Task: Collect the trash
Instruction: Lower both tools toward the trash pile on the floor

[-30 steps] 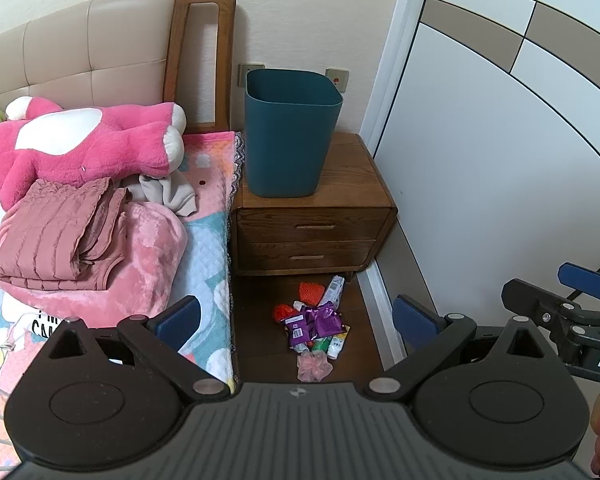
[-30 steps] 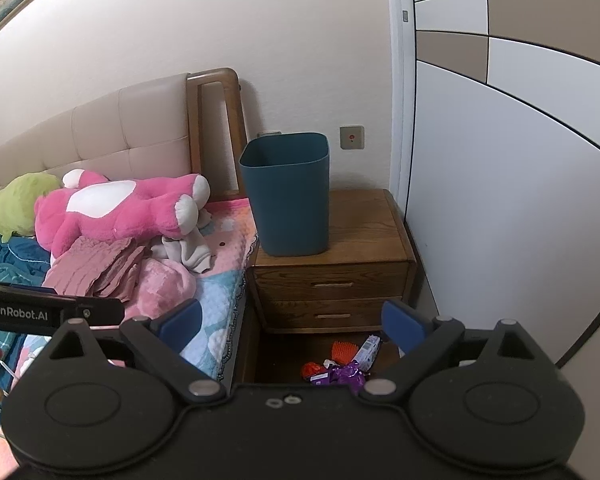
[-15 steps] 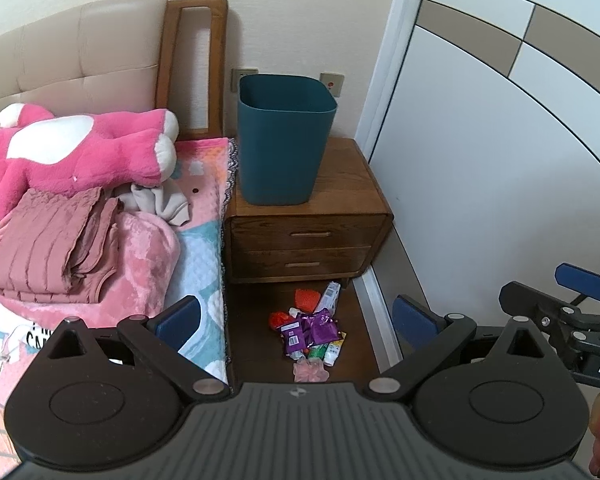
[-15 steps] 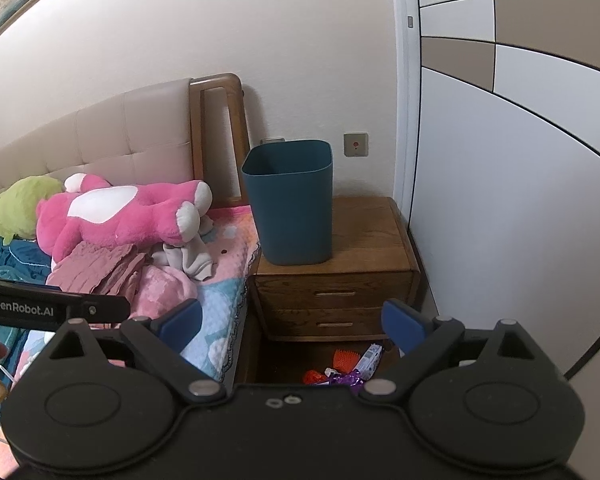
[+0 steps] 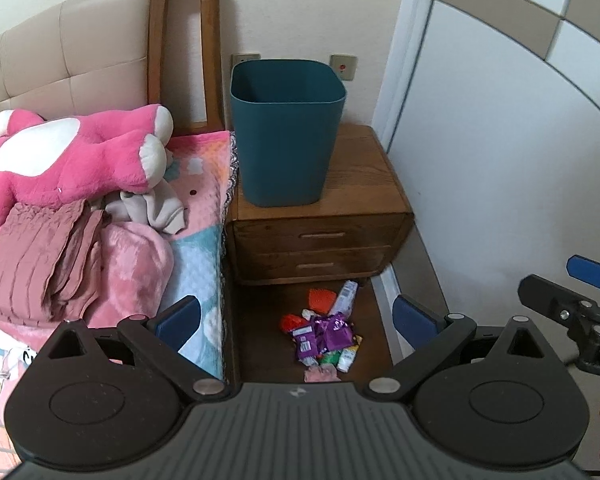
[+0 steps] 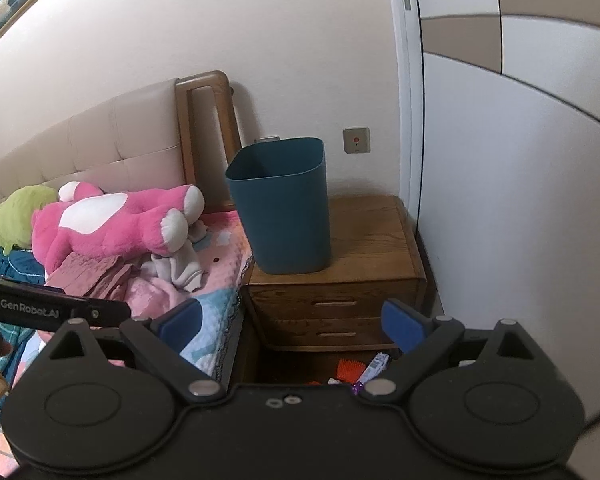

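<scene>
Teal plastic marks where the rubbish should go: the bin (image 5: 287, 132) stands upright on the wooden nightstand (image 5: 364, 200) beside the bed (image 5: 196, 240), and from this height its inside looks bare. The rubbish itself, a small heap of wrappers (image 5: 326, 330) in purple, orange, red and white, lies on the floor (image 5: 260, 320) in front of the nightstand's drawers, in the narrow strip between bed and wardrobe (image 5: 500, 160).

Both tools hang well above it. The left gripper (image 5: 296, 318) has its jaws spread wide and holding nothing, with the heap directly ahead and below, framed between them. The right gripper (image 6: 290, 320) is just as wide and bare, but aims higher, at the nightstand. Judging by that, the left one has the straighter drop.

The heap has no clear long axis; only a white tube at its far edge points toward the drawers. In the right view the gripper's own body hides most of the heap. How many pieces overlap is hard to tell.
</scene>
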### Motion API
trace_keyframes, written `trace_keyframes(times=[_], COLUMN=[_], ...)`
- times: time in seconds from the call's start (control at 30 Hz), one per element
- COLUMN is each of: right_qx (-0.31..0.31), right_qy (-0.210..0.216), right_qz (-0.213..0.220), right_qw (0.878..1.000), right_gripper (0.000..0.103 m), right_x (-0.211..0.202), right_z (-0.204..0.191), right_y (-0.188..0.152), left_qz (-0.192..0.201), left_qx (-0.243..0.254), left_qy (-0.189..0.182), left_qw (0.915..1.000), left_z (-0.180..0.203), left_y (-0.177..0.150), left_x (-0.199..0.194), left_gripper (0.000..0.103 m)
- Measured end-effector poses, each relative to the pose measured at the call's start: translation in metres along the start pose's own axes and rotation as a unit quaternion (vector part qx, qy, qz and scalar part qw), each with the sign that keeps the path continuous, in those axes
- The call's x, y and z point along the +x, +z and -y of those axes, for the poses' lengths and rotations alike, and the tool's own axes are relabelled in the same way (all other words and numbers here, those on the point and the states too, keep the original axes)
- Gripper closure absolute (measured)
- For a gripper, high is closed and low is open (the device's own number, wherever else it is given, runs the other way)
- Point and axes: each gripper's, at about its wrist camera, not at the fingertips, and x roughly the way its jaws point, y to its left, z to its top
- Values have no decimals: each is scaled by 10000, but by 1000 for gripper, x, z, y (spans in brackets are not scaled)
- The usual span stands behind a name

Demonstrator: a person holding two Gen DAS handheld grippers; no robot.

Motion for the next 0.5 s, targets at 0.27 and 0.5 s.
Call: trace_keyframes(times=[0.27,0.5], right_qx=[-191,-583], right_qy=[353,98], right_qz=[-743,-1343], right_qw=[9964,9892], right_gripper=[8,10], right_x=[91,170], right_z=[80,114], right_y=[17,-3], left_qz=[-601,-1385], left_qx=[-511,-607], left_qy=[438,485], left_qw=[9959,9873], left_z=[30,33], left_y=[30,31], left_x=[90,194], left_gripper=[0,0])
